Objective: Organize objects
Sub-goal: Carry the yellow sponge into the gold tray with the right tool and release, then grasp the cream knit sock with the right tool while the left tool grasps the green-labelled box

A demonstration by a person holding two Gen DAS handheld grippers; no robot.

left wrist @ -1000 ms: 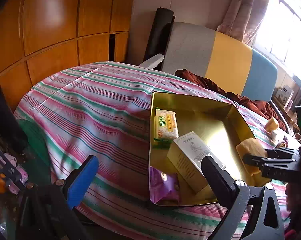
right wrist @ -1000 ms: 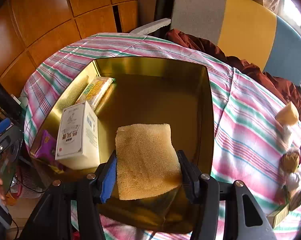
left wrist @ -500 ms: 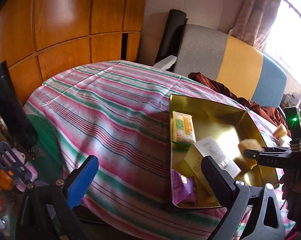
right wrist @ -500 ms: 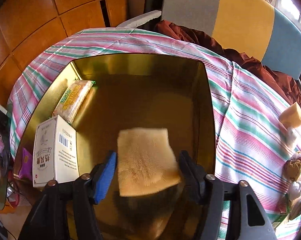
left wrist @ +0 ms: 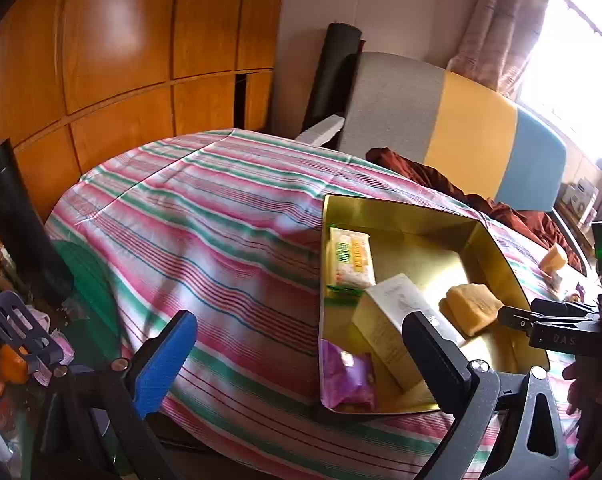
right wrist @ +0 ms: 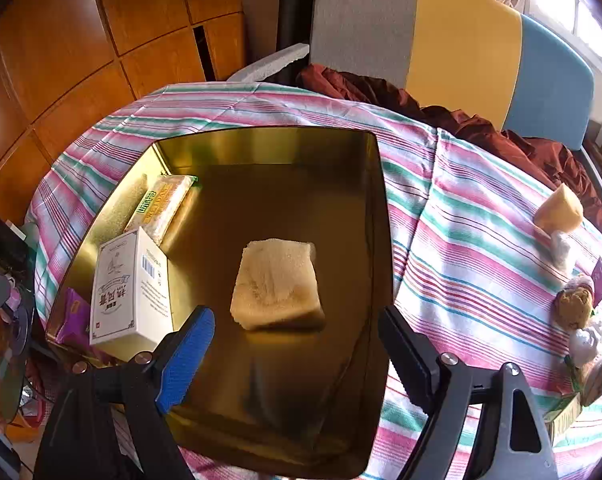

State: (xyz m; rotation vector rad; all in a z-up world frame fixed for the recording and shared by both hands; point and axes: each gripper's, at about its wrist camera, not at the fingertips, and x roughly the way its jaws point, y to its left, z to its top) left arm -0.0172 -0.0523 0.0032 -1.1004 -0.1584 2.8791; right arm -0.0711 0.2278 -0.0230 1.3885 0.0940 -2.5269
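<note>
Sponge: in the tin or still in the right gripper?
In the tin. The sponge lies on the gold tin floor, clear of the open right gripper fingers.

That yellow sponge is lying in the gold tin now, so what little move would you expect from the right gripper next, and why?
Probably lift the right gripper up and back out of the gold tin. Its jaws stand open and empty, and the yellow sponge lies flat on the tin floor, clear of both fingers. More items, like the sponge wedge, wait on the striped cloth.
</note>
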